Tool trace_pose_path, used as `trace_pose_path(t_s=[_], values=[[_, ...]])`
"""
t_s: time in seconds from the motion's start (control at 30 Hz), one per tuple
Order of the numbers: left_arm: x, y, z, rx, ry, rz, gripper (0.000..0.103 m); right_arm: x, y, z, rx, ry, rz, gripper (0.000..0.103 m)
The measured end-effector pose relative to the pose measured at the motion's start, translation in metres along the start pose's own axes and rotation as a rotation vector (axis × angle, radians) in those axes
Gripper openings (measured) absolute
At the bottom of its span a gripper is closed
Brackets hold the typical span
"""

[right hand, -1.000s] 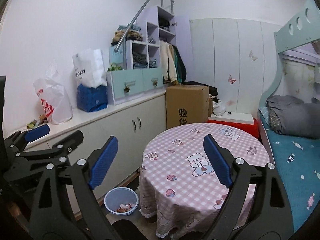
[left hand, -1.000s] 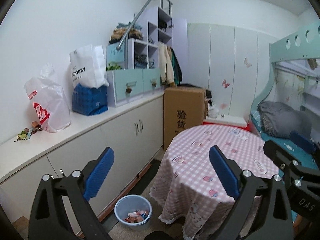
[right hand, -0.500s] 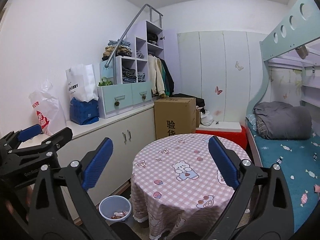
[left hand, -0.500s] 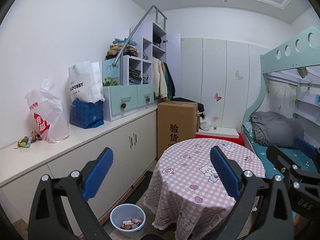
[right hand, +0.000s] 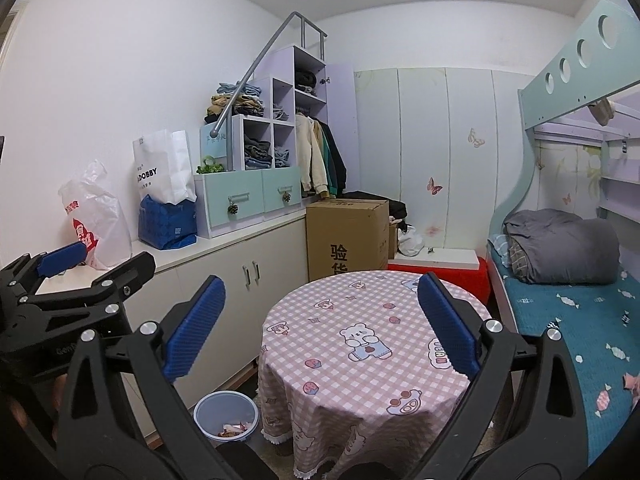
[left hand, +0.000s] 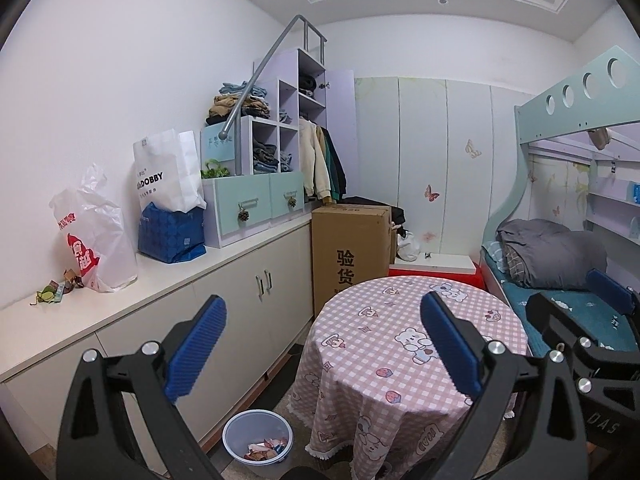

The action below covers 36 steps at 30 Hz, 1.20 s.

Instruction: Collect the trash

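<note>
A pale blue trash bin (left hand: 257, 441) holding several wrappers stands on the floor between the cabinets and the round table; it also shows in the right wrist view (right hand: 226, 415). A small pile of wrappers (left hand: 56, 290) lies on the white countertop at the left, beside a white plastic bag (left hand: 90, 236). My left gripper (left hand: 322, 344) is open and empty, held high over the room. My right gripper (right hand: 320, 326) is open and empty, to the right of the left one. The left gripper shows at the left edge of the right wrist view (right hand: 76, 276).
A round table (left hand: 416, 344) with a pink checked cloth stands in the middle. White cabinets (left hand: 248, 292) run along the left wall with bags and drawers on top. A cardboard box (left hand: 352, 252) stands behind the table. A bunk bed (left hand: 560, 264) is at the right.
Both grippers have risen and tilted up: the table and bin have dropped lower in view and more ceiling shows. Both stay open and empty.
</note>
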<state>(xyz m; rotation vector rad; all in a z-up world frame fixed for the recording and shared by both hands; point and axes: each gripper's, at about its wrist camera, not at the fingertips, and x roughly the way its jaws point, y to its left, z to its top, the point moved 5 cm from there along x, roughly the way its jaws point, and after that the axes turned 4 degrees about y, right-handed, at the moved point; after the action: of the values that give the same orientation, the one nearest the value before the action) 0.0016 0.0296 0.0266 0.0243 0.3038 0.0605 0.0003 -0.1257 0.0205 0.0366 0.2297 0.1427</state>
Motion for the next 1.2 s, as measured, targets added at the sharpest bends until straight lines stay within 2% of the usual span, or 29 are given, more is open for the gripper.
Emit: trace_pose_path(t_s=[1.2], values=[[0.001,-0.001,-0.005,0.007,0.007,0.006,0.096,0.011,-0.004,-0.005,0.018,0.043,0.012,0.095]])
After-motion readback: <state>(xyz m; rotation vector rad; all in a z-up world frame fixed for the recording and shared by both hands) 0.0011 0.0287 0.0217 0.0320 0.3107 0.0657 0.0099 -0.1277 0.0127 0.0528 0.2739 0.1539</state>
